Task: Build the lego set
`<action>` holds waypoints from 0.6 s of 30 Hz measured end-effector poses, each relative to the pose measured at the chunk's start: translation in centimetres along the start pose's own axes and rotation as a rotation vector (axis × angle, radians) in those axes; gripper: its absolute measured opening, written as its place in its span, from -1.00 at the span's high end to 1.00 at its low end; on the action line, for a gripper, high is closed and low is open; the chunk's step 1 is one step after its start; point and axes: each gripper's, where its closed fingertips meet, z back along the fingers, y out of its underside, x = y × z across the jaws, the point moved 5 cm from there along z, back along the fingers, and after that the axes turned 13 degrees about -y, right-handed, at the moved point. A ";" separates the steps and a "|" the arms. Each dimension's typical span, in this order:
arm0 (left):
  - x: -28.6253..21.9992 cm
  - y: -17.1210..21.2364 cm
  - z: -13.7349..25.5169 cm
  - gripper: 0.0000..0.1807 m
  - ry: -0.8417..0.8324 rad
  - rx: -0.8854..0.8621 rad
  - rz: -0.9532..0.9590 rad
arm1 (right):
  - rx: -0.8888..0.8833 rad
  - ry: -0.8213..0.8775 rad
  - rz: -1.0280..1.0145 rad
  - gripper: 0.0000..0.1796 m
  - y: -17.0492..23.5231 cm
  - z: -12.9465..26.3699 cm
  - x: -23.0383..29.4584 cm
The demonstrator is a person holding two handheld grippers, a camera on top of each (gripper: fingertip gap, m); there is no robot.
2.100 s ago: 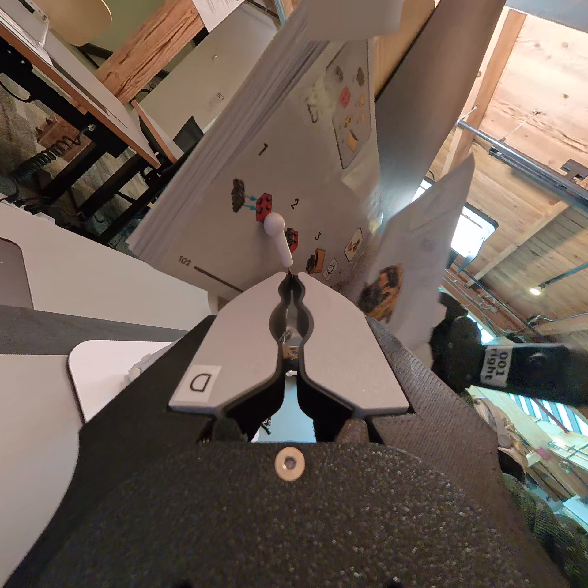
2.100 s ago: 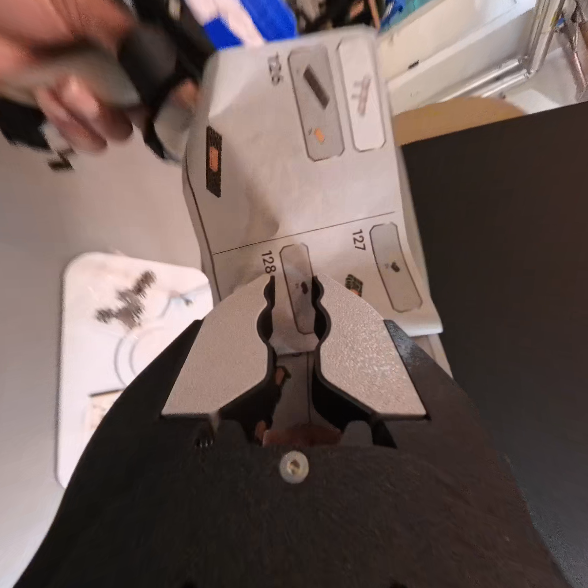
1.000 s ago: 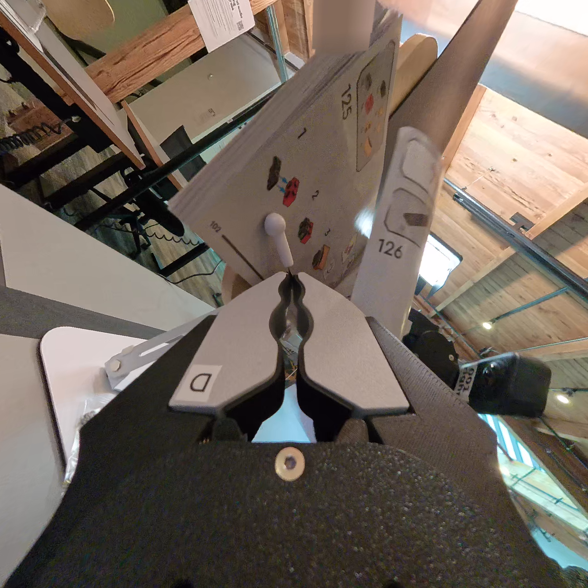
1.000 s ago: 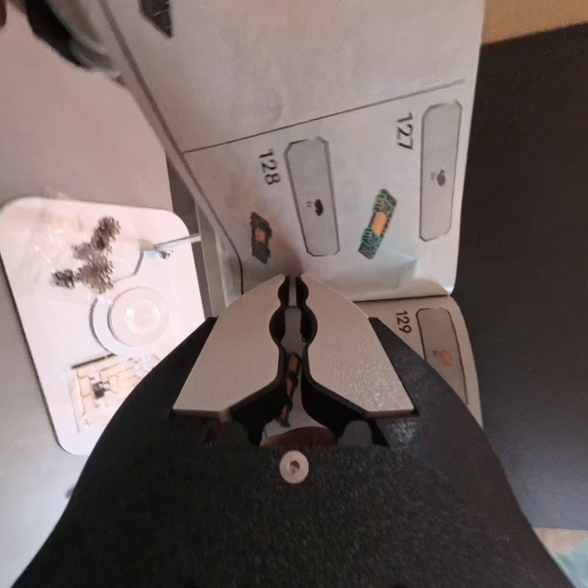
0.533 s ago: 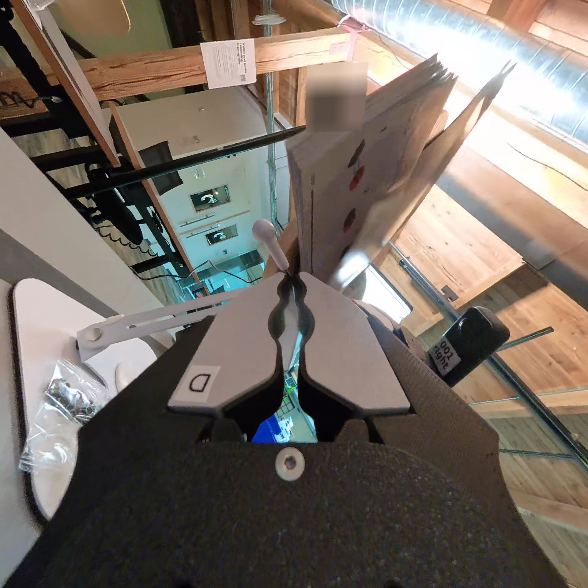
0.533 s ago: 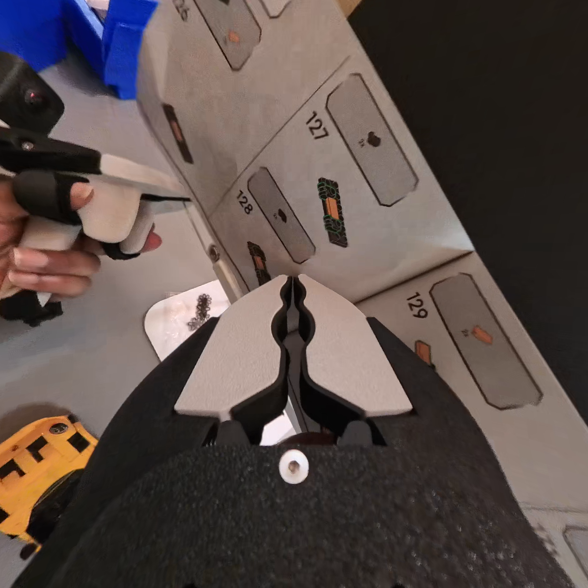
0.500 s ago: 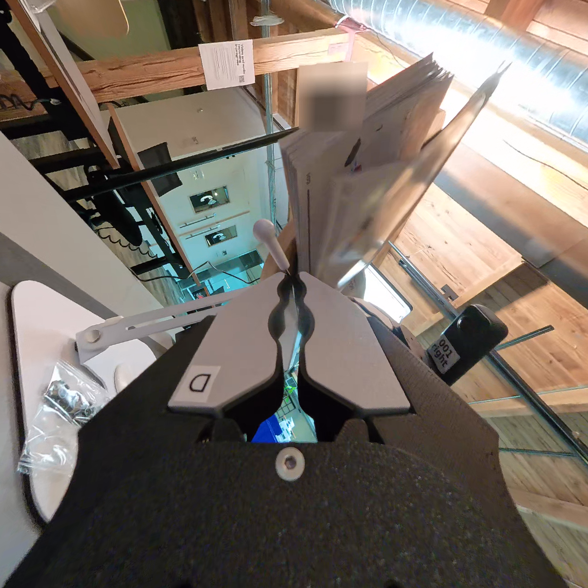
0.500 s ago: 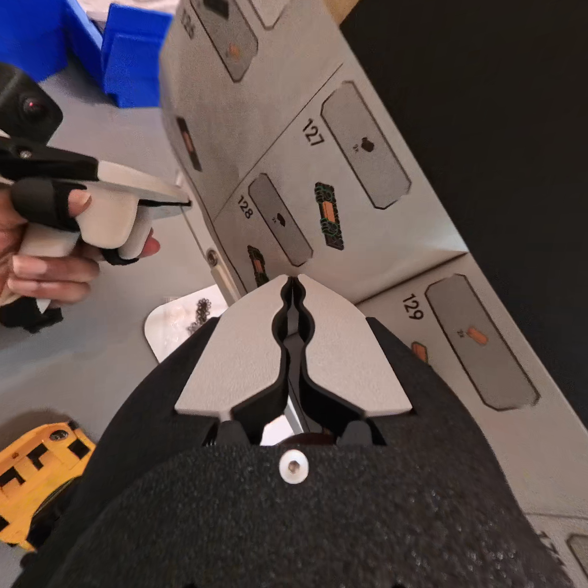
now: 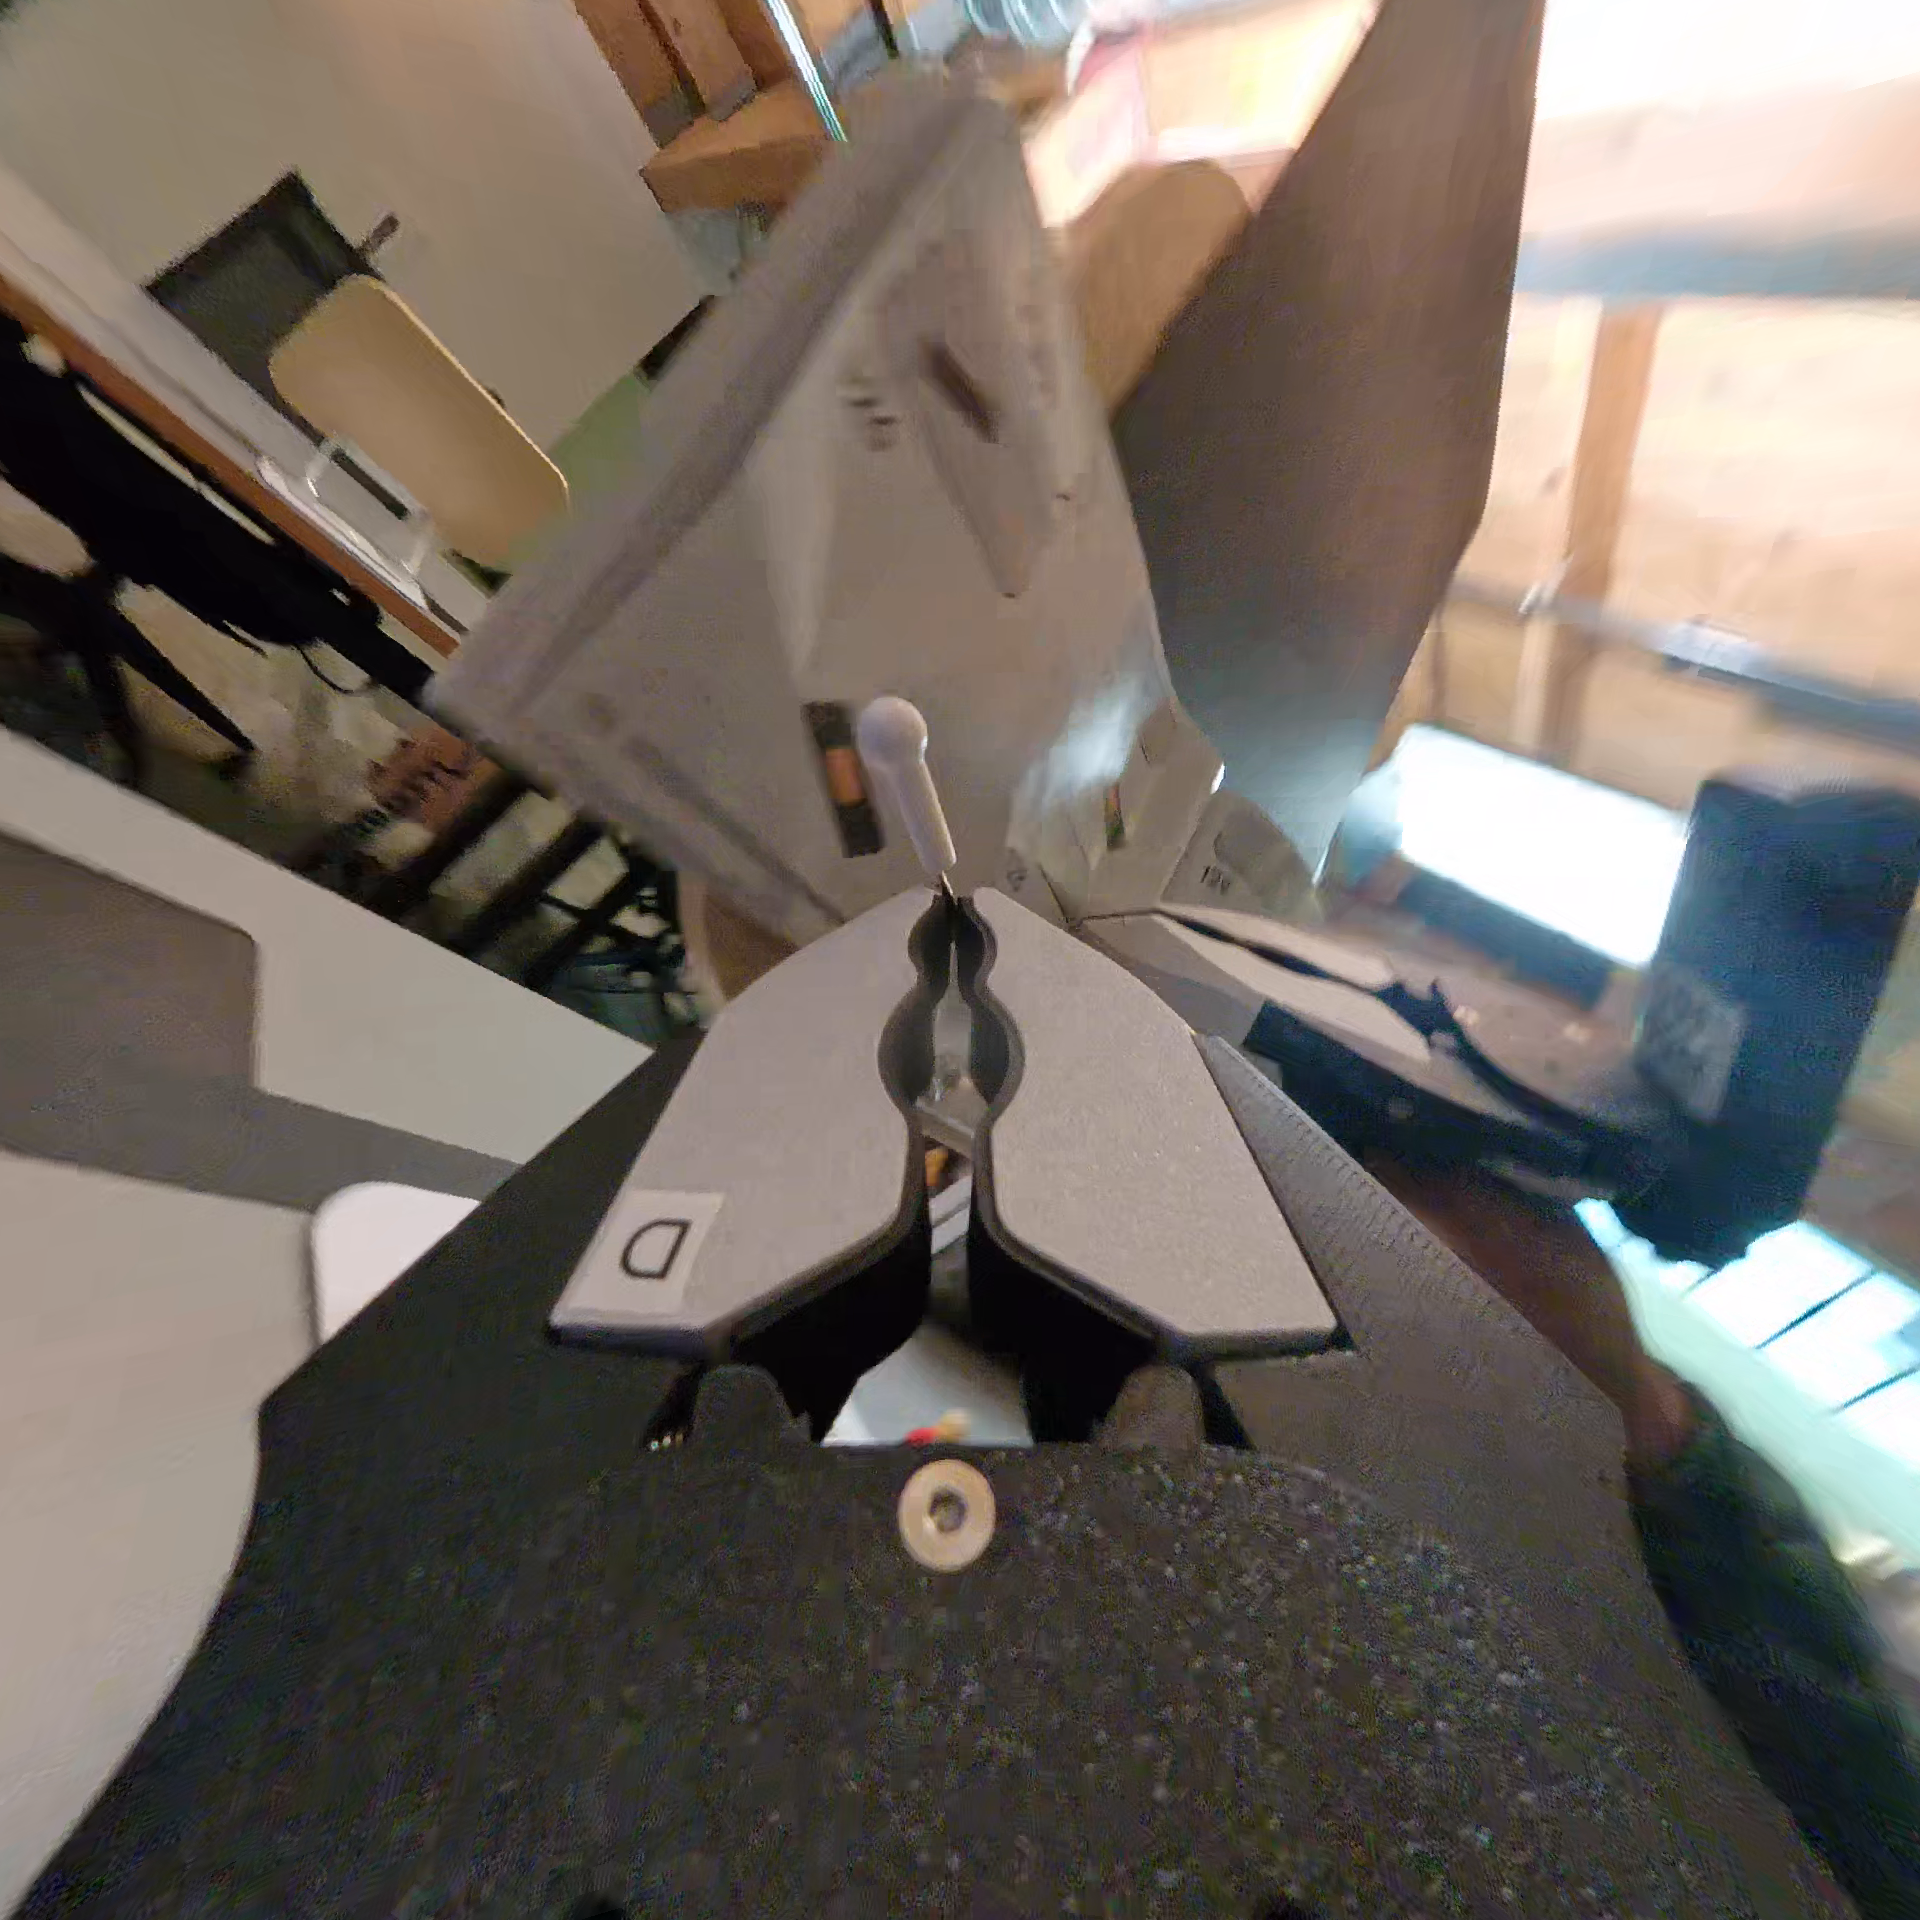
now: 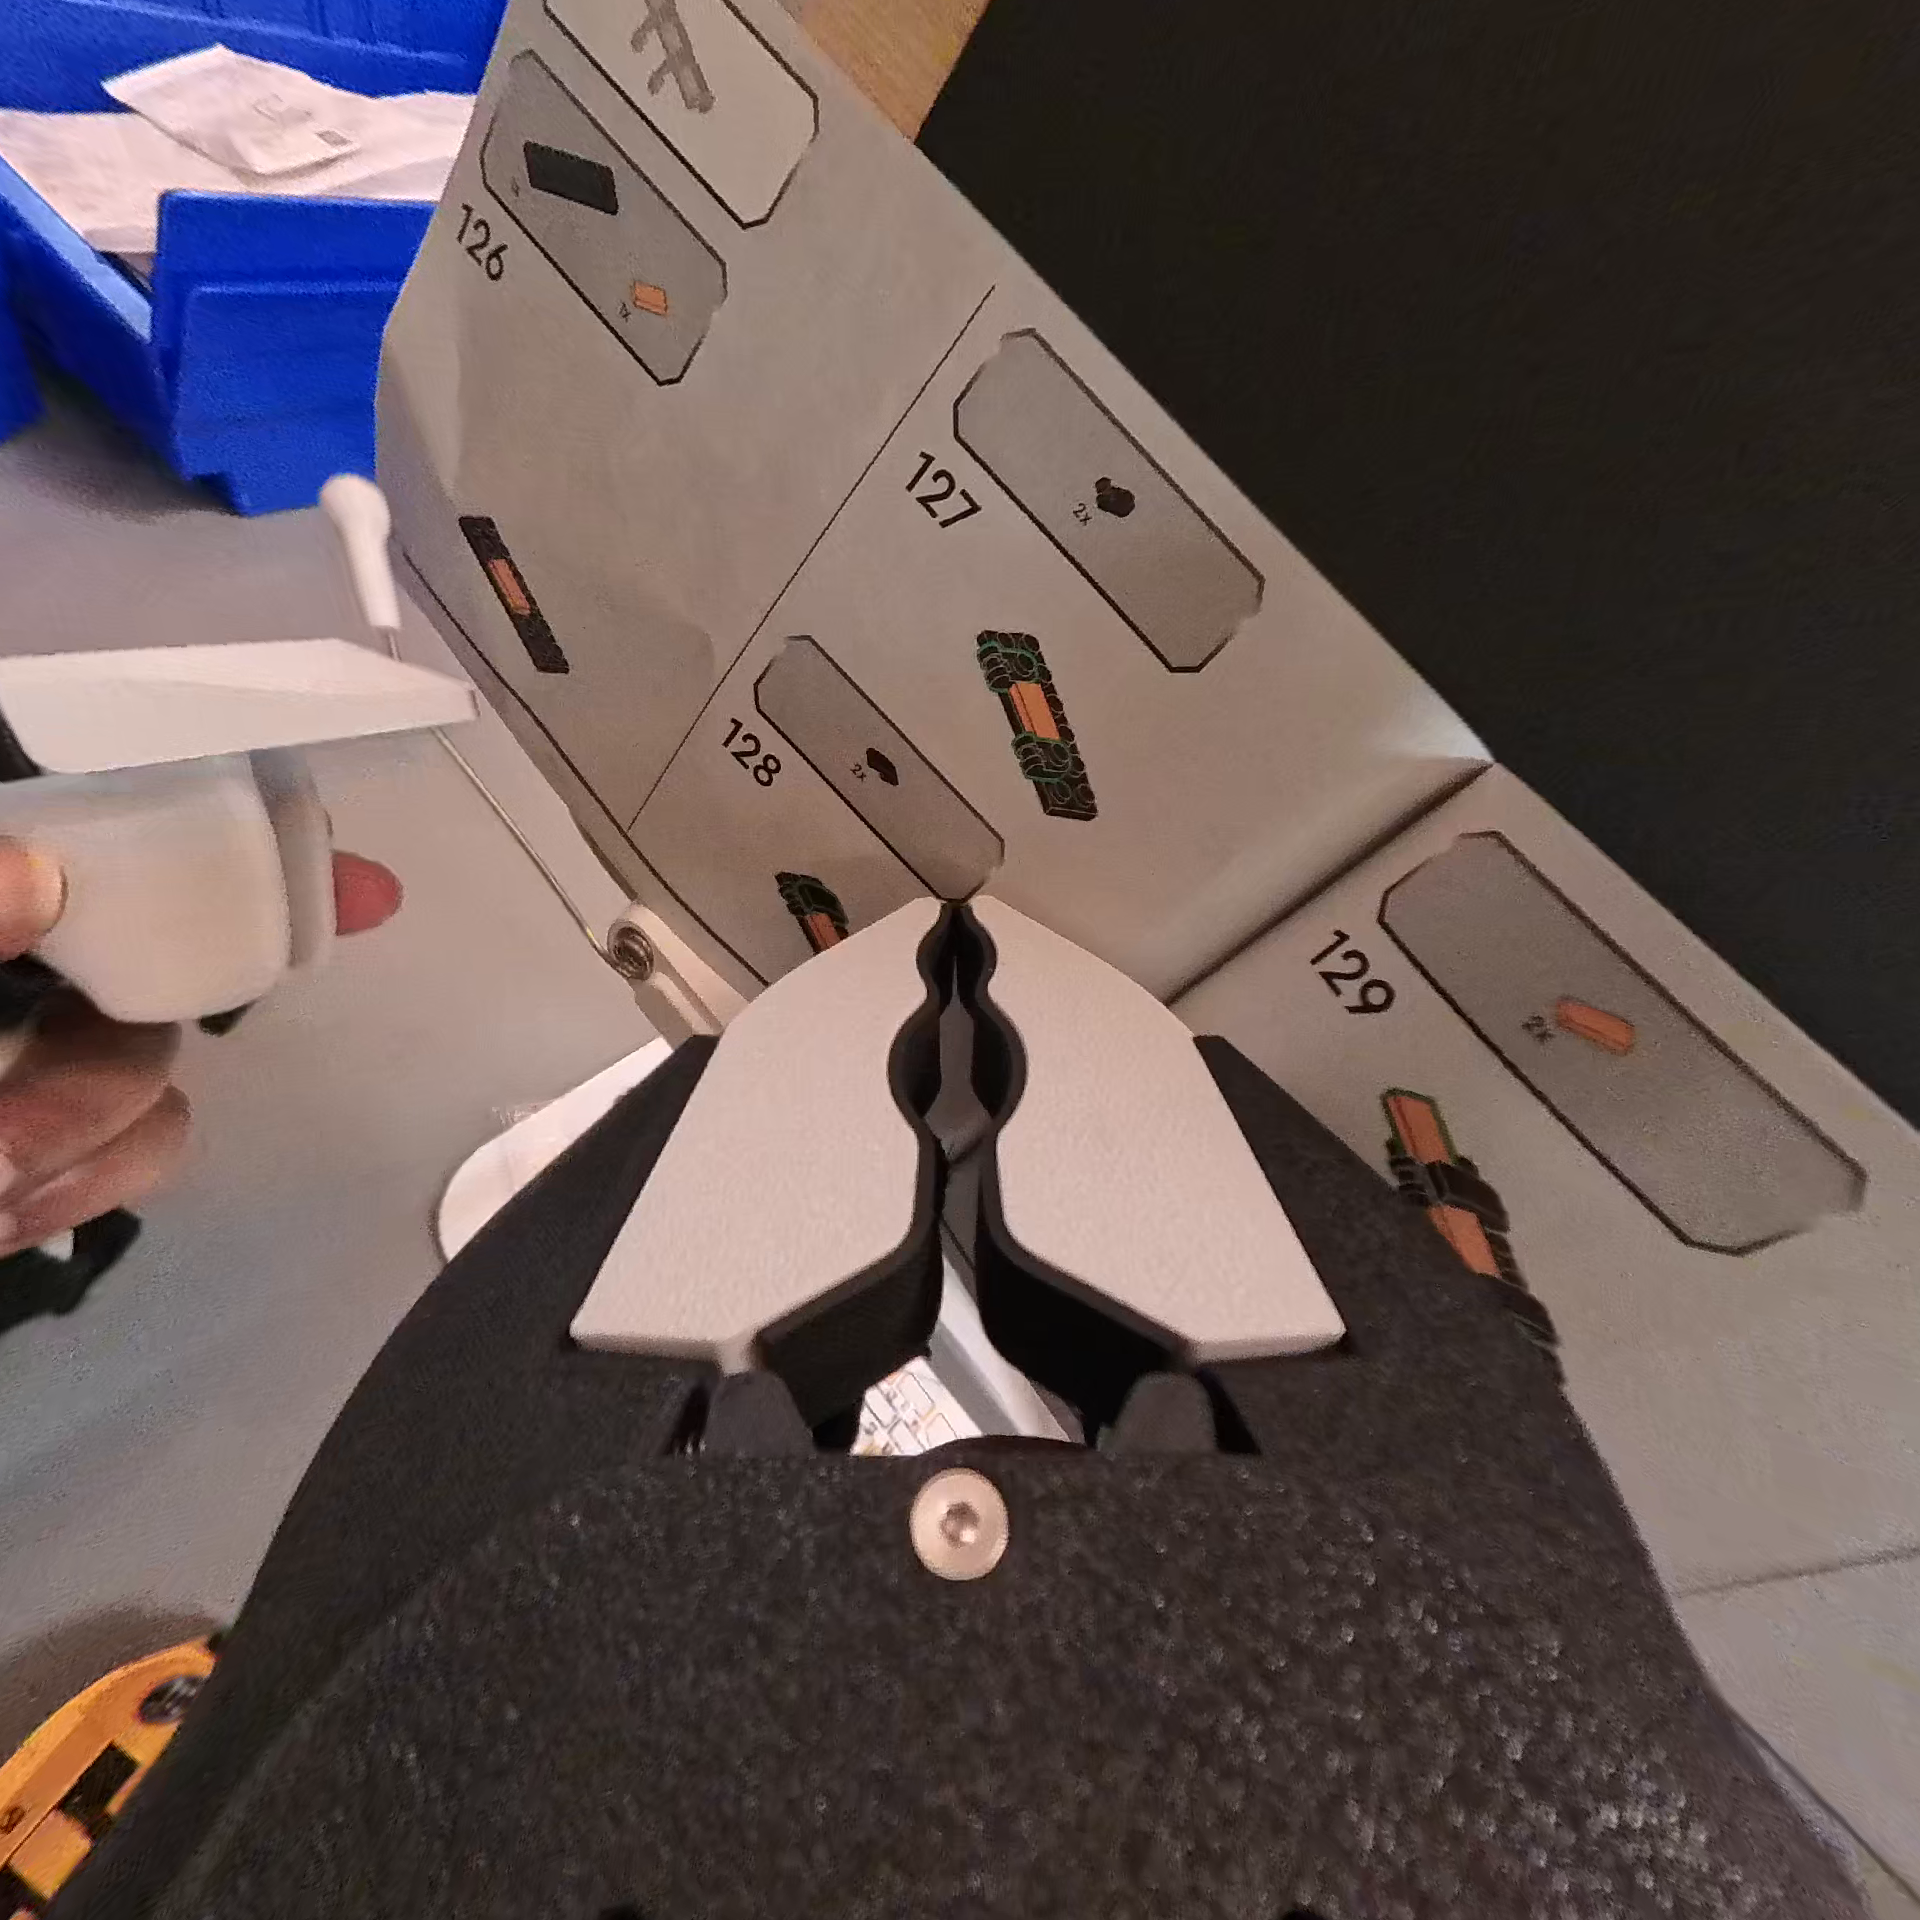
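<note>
The open instruction booklet (image 10: 831,436) stands tilted on a white stand (image 10: 520,1174). My right gripper (image 10: 956,914) is shut on the lower edge of an upright page, and another page (image 10: 1558,1195) lies lower to its right. My left gripper (image 9: 951,899) is shut on the stand's thin wire page holder with a white knob tip (image 9: 899,748), held in front of the blurred booklet (image 9: 883,499). In the right wrist view the left gripper (image 10: 457,696) and knob (image 10: 358,561) sit just left of the page. A yellow and black lego model (image 10: 83,1766) shows at the bottom left.
A blue bin (image 10: 260,343) with papers stands behind the booklet. A black panel (image 10: 1558,312) fills the right. A person's hand (image 10: 73,1091) holds the left gripper. The stand's metal arm and screw (image 10: 634,951) are under the booklet. A grey table (image 9: 125,1403) and a tan chair (image 9: 416,416) are at the left. Across from one pair of fingers to the other is roughly 10 cm.
The left gripper has swung with the wire holder so the booklet's face fills its view again. The right gripper stays shut on the page, which now stands more upright and closer.
</note>
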 end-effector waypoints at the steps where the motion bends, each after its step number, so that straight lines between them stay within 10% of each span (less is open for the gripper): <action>1: -0.8 -0.1 -0.2 0.99 -0.011 0.013 -0.118 | -0.003 -0.002 -0.005 1.00 0.0 0.0 0.1; 9: -6.7 3.4 -3.8 1.00 -0.005 0.181 -1.194 | -0.024 -0.043 -0.069 1.00 0.3 0.4 0.0; 18: -7.0 4.6 -4.6 0.98 0.043 0.329 -1.539 | -0.112 -0.088 -0.082 1.00 2.5 3.8 -1.8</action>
